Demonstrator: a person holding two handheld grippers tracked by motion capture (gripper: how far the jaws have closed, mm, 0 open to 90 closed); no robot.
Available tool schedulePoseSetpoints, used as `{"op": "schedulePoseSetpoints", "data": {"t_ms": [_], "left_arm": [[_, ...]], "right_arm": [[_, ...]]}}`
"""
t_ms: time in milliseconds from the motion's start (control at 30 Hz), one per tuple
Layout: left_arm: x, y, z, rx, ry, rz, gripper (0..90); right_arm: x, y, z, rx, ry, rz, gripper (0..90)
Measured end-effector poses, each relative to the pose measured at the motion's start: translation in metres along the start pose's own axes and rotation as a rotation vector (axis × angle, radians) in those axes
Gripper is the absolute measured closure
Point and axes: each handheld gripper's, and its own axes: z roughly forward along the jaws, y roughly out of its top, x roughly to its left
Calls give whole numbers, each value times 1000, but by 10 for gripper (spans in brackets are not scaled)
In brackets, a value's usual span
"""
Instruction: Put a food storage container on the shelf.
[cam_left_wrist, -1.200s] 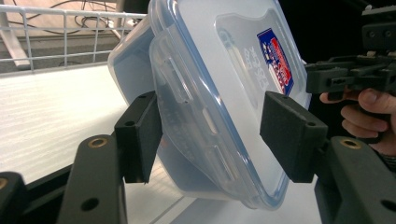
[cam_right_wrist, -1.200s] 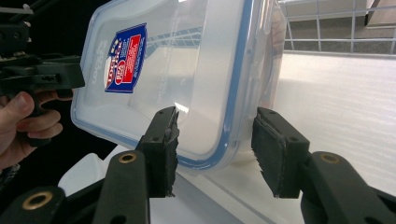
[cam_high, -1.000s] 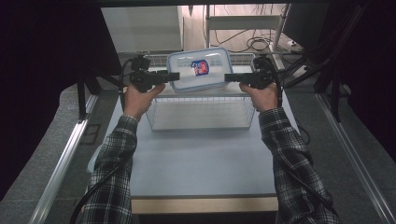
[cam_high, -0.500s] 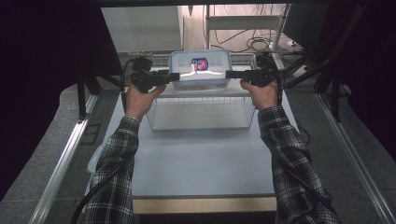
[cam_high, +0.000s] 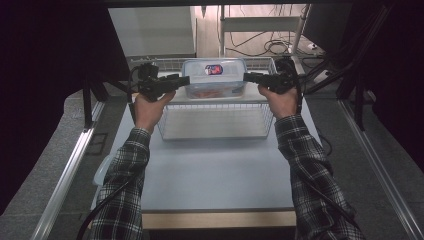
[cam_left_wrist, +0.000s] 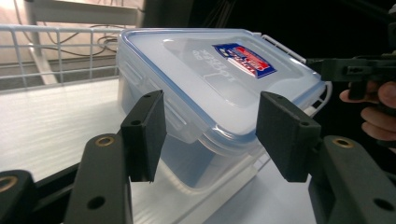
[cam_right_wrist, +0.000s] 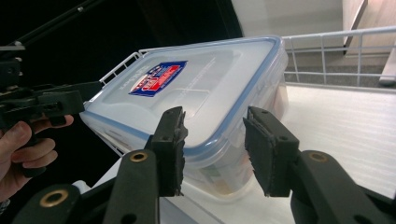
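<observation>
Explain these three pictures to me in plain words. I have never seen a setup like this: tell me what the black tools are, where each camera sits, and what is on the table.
No robot here: a person in a checked shirt holds a hand tool in each hand, each ending in two black jaws.

The high view looks down from above the person's side of the table. There, the left gripper and the right gripper point inward at the two ends of a clear plastic box with a blue-rimmed lid and a red and blue label. It sits in a white wire basket.

The other two pictures come from cameras riding on the tools. In each, the jaws stand open at either side of the box's corner. Whether they touch it, I cannot tell.
</observation>
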Motion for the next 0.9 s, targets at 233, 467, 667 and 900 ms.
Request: {"op": "schedulePoseSetpoints", "data": {"t_ms": [233, 467, 667, 900], "left_arm": [[-16, -13, -12, -22, -4, 62, 514], [-28, -28, -14, 33, -1, 136, 807], [-23, -31, -1, 60, 16, 134, 861], [-18, -31, 3, 55, 36, 113, 836]], "right_arm": [[5, -5, -19, -21, -25, -136, 738], [15, -19, -26, -51, -30, -223, 880], [20, -31, -13, 0, -15, -254, 890], [18, -36, -3, 37, -9, -252, 884]]}}
